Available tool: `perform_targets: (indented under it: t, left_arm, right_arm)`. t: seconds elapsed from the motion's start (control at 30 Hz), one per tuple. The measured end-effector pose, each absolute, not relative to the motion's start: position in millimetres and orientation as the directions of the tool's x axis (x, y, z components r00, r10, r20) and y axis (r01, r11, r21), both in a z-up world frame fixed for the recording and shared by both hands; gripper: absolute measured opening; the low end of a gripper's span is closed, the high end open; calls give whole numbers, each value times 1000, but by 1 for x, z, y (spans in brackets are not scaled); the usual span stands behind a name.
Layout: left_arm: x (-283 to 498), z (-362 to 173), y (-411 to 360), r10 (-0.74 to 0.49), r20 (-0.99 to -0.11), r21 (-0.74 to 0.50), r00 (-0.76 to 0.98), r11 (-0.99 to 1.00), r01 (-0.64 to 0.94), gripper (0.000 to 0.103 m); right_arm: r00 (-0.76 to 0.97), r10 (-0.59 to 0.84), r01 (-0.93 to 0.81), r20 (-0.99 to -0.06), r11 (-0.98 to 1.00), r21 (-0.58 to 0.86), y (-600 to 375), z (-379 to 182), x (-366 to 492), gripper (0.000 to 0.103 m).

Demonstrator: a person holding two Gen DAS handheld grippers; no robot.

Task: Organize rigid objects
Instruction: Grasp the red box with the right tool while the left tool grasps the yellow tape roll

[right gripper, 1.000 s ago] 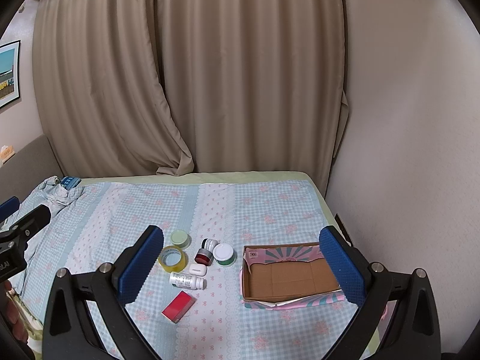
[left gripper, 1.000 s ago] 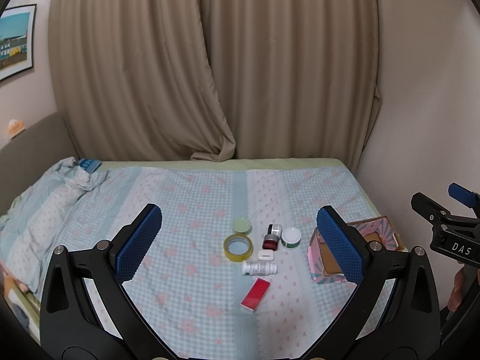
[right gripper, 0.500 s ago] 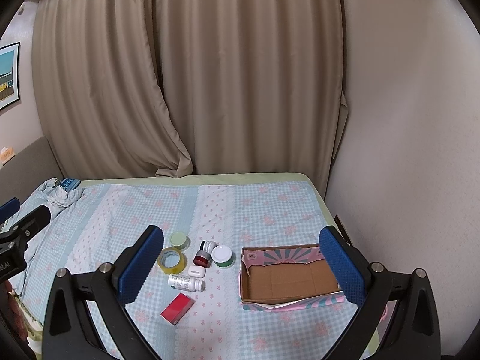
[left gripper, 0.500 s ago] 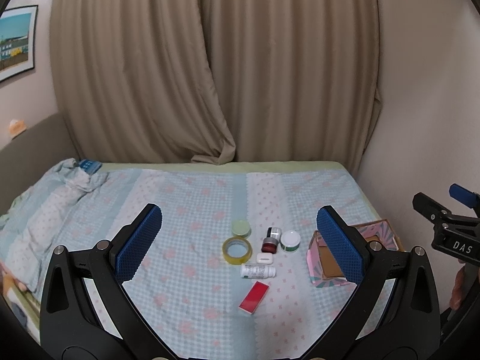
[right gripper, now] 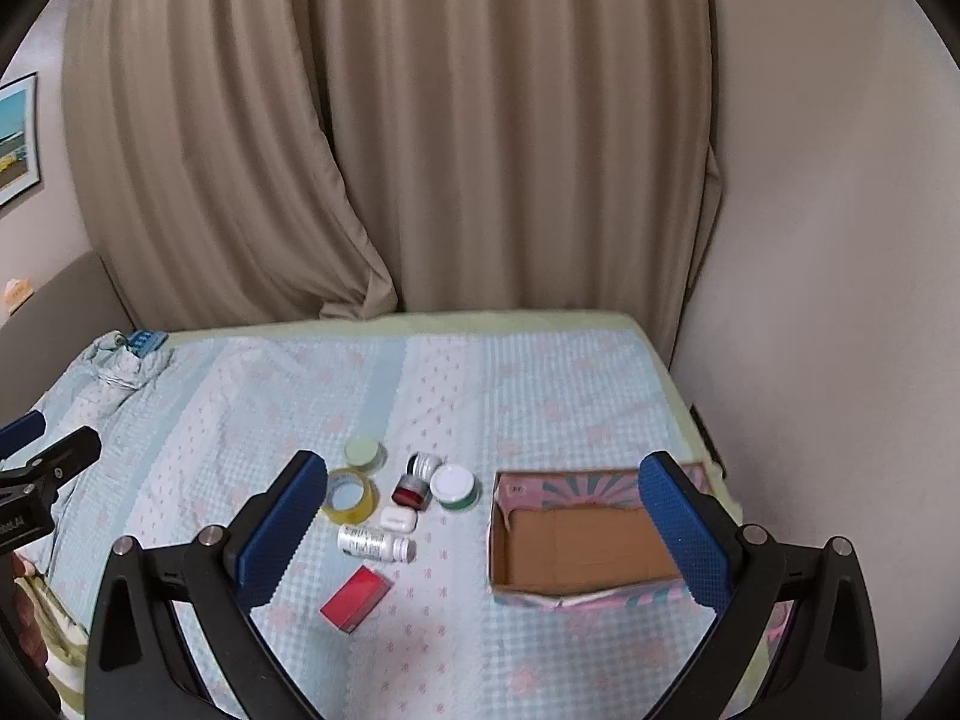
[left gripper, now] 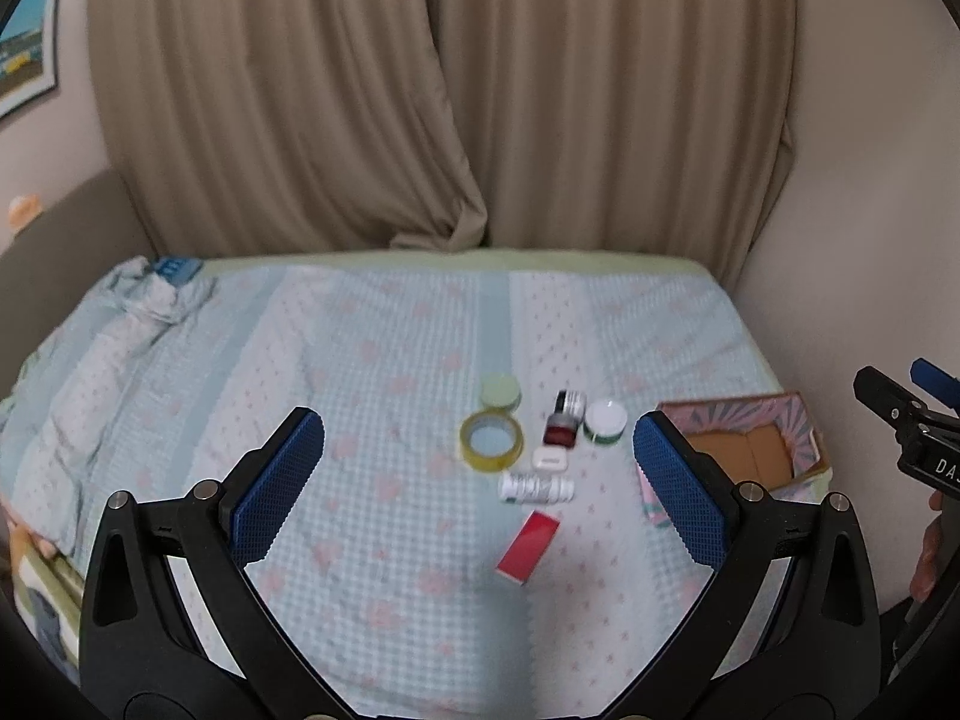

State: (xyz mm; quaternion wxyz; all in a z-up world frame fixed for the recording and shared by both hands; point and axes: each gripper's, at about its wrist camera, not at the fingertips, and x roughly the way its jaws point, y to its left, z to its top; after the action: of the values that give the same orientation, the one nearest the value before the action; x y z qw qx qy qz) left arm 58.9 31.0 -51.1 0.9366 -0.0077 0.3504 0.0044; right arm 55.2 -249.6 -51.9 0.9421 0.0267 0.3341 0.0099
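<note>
Left wrist view: the left gripper [left gripper: 480,474] hangs above the bed [left gripper: 336,360] with its jaws spread wide and nothing between them. Nearest lies a red box [left gripper: 528,547], flat on the checked bedspread, with bare cloth around it on the near and left sides. Just past it a white bottle [left gripper: 536,488] lies on its side, then a small white case [left gripper: 549,459]. Beside these sits a tape roll [left gripper: 491,441], with a pale green lid [left gripper: 500,392] just behind it. To the right stand a red jar [left gripper: 560,431], a small silver-capped jar [left gripper: 570,402] behind it, and a white-lidded jar [left gripper: 605,421]. All cluster near the bed's middle, well apart from its far edge and the curtain [left gripper: 444,96].

In the right wrist view, the right gripper [right gripper: 480,531] is also wide open and holds nothing. An open cardboard box [right gripper: 576,591] sits near the bed's right edge, close to the wall [right gripper: 840,240], and apart from the jars. A rumpled blanket [right gripper: 114,366] lies at the far left corner.
</note>
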Motion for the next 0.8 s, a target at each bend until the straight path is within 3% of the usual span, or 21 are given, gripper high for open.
perform_targets:
  t: [0.47, 0.8]
  left_arm:
    - [181, -143, 107, -211, -821, -68, 530, 959, 276, 102]
    - [272, -260, 89, -234, -915, -97, 329, 919, 382, 102]
  right_arm:
    - [566, 23, 226, -824, 957, 182, -170, -139, 94, 103]
    - [394, 3, 346, -919, 926, 151, -125, -235, 111, 103]
